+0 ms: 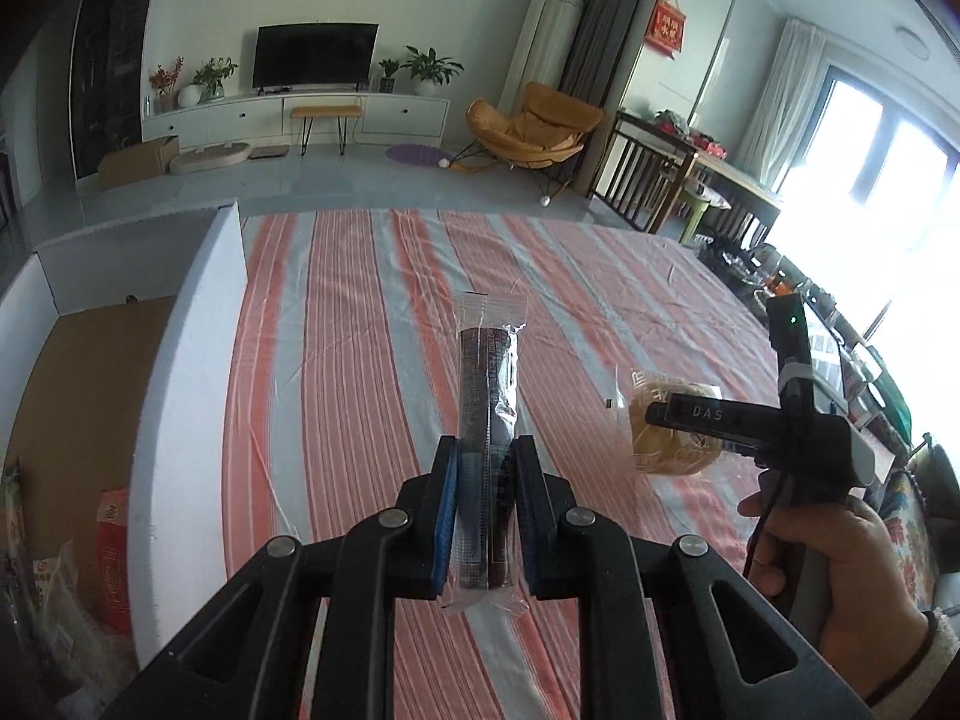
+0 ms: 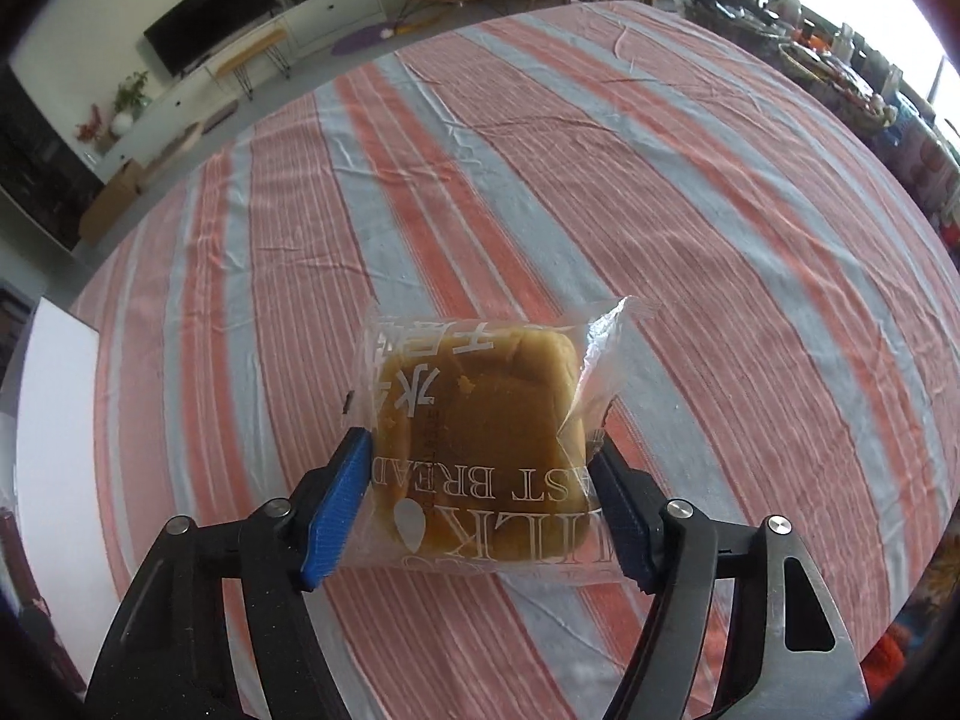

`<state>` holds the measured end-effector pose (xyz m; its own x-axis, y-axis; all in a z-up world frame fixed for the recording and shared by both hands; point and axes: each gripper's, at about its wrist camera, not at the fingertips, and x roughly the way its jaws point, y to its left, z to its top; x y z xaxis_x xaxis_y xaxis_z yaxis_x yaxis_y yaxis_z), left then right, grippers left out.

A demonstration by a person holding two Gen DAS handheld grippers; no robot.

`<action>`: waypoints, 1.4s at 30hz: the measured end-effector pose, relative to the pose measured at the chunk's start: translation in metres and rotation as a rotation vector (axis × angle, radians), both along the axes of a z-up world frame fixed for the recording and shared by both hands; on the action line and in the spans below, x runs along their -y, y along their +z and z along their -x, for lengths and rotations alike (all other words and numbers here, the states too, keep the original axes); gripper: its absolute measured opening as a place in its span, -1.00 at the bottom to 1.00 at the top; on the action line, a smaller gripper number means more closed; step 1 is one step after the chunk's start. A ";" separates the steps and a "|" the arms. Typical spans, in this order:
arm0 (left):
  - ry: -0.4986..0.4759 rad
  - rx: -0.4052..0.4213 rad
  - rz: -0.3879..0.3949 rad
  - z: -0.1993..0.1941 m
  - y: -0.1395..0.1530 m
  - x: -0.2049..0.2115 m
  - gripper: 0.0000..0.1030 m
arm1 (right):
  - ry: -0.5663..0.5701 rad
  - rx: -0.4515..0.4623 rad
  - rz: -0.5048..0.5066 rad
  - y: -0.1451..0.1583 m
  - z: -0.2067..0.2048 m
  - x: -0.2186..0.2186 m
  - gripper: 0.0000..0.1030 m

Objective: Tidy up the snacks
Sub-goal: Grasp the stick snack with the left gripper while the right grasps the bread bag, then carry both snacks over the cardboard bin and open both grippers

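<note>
Left gripper (image 1: 486,480) is closed narrow on a slim snack stick in a clear wrapper (image 1: 489,396); both blue pads press the lower half of the pack, which stands nearly upright between them, its crimped top end above the fingers and its bottom end hanging below them. The stick is lifted clear of the striped red-and-grey tablecloth (image 1: 360,312). Right gripper (image 2: 480,498) holds a square loaf of milk toast bread in a clear printed bag (image 2: 480,438); the jaws stand fairly wide, one blue pad against each side of the bag, print reading upside down in the right wrist view. In the left wrist view the same bread pack (image 1: 666,438) appears to the right of the snack stick, apart from it, with the right gripper's finger across its front and the person's hand (image 1: 834,570) on the handle. A white foam box (image 1: 192,360) sits at the left edge of the table; several wrapped snacks (image 1: 114,558) lie inside on its brown floor.
</note>
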<state>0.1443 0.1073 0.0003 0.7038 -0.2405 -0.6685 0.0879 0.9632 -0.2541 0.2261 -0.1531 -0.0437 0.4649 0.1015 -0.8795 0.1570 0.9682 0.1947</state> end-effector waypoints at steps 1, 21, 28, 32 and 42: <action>-0.003 0.013 0.014 0.005 0.007 -0.003 -0.67 | 0.001 0.018 -0.003 0.006 0.005 0.000 0.42; 0.347 0.020 -0.040 0.107 0.054 -0.196 -0.66 | 0.555 0.197 -0.438 0.159 0.110 -0.209 0.43; 0.534 -0.118 -0.173 0.131 0.002 -0.249 0.40 | 0.738 0.041 -0.414 0.112 0.112 -0.311 0.49; 0.579 -0.076 -0.293 0.141 0.003 -0.238 0.85 | 0.741 0.067 -0.311 0.104 0.120 -0.314 0.49; 0.702 -0.024 -0.428 0.147 0.029 -0.206 0.99 | 0.755 0.257 -0.051 0.128 0.175 -0.299 0.58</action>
<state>-0.0027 0.3136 0.0294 0.5802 0.5294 -0.6190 -0.5715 0.8061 0.1537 0.0510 0.1460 0.0842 0.4420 0.5068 -0.7401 -0.5935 0.7839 0.1824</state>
